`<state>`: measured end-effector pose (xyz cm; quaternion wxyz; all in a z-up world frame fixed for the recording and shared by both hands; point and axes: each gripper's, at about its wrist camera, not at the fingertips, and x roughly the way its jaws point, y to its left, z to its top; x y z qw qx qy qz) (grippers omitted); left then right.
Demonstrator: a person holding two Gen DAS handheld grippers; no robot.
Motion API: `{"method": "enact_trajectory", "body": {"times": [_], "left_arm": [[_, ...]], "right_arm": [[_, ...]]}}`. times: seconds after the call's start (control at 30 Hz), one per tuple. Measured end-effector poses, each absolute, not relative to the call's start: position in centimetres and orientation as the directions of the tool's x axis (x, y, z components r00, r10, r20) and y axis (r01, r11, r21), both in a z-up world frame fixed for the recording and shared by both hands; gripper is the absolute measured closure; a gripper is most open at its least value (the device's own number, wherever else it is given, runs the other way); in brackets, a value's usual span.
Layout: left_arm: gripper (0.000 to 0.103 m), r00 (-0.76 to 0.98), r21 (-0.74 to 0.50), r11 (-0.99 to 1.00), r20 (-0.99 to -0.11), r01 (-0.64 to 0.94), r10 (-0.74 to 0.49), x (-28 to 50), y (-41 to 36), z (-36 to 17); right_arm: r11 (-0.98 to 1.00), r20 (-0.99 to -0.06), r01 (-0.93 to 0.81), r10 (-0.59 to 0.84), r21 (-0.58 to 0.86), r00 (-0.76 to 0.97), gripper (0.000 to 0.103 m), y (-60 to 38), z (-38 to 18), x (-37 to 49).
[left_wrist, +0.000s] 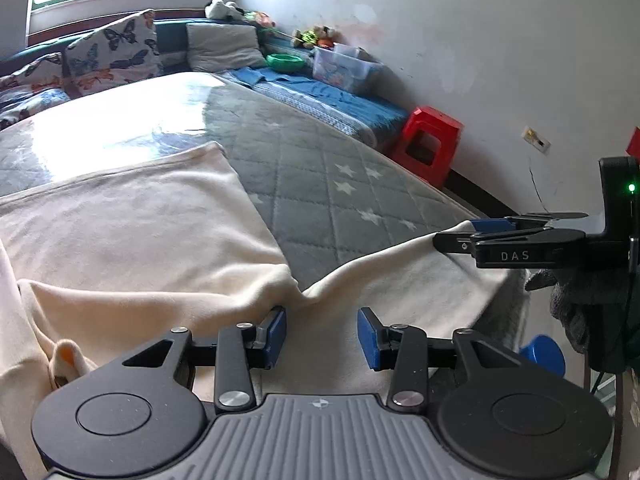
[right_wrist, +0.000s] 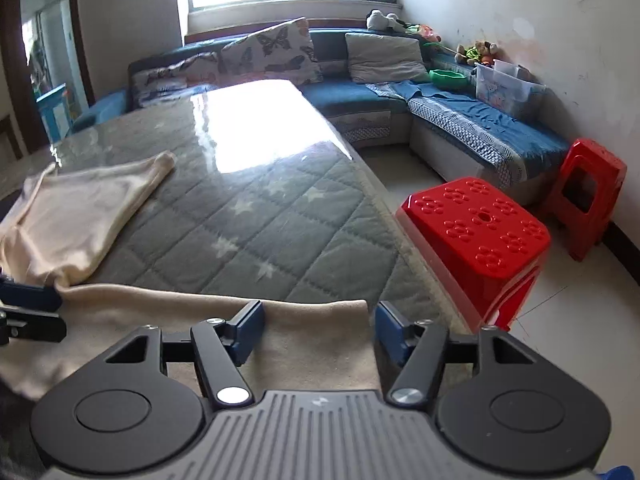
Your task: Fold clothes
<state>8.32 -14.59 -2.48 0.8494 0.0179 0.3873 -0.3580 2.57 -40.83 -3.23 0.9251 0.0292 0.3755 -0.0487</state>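
One cream garment point(left_wrist: 132, 236) lies spread on the quilted grey surface point(left_wrist: 320, 184), filling the lower left of the left wrist view. Left gripper point(left_wrist: 322, 338): jaws apart, hovering just above a fold of the cloth, bottom centre. Right gripper point(right_wrist: 318, 330): jaws apart over the garment's edge, bottom centre of the right wrist view. Two red stools point(right_wrist: 476, 236) at right of frame. "DAS" readable on the right gripper's side.

Black tongs point(left_wrist: 322, 334); blue pads point(left_wrist: 276, 334); silver screws; ribbed grey housing; "DAS" marking.
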Motion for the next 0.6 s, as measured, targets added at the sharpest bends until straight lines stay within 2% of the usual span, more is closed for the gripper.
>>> {"method": "enact_trajectory", "body": {"times": [0.03, 0.1, 0.27, 0.33, 0.43, 0.5, 0.6], "left_arm": [[0.06, 0.444, -0.256, 0.747, -0.67, 0.613, -0.594, 8.4, -14.5, -2.5], [0.057, 0.435, -0.272, 0.744, -0.67, 0.61, -0.601, 8.4, -14.3, -2.3], [0.055, 0.441, -0.268, 0.736, -0.657, 0.622, -0.612, 7.6, -12.4, -1.4], [0.05, 0.477, -0.26, 0.758, -0.645, 0.598, -0.597, 8.0, -11.0, -0.6], [0.041, 0.555, -0.227, 0.818, -0.636, 0.528, -0.535, 9.3, -8.8, 0.5], [0.027, 0.607, -0.202, 0.863, -0.637, 0.463, -0.475, 10.5, -7.2, 1.1], [0.015, 0.666, -0.17, 0.925, -0.651, 0.339, -0.364, 12.9, -4.7, 1.5]], "right_arm": [[0.994, -0.691, 0.105, -0.071, 0.007, 0.719, 0.039, -40.8, -3.3, 3.1], [0.994, -0.692, 0.106, -0.075, 0.002, 0.718, 0.031, -41.0, -3.3, 3.7], [0.996, -0.695, 0.085, -0.088, -0.039, 0.714, 0.029, -40.7, -2.7, 4.4], [0.996, -0.687, 0.057, -0.086, -0.065, 0.721, 0.027, -39.9, -2.1, 4.5], [0.998, -0.673, 0.013, -0.047, -0.056, 0.738, 0.023, -38.5, -1.1, 4.8], [0.997, -0.656, -0.053, 0.002, -0.058, 0.755, 0.016, -36.7, -0.2, 5.4], [0.985, -0.633, -0.16, 0.082, -0.066, 0.769, 0.012, -33.6, 1.0, 6.3]]}}
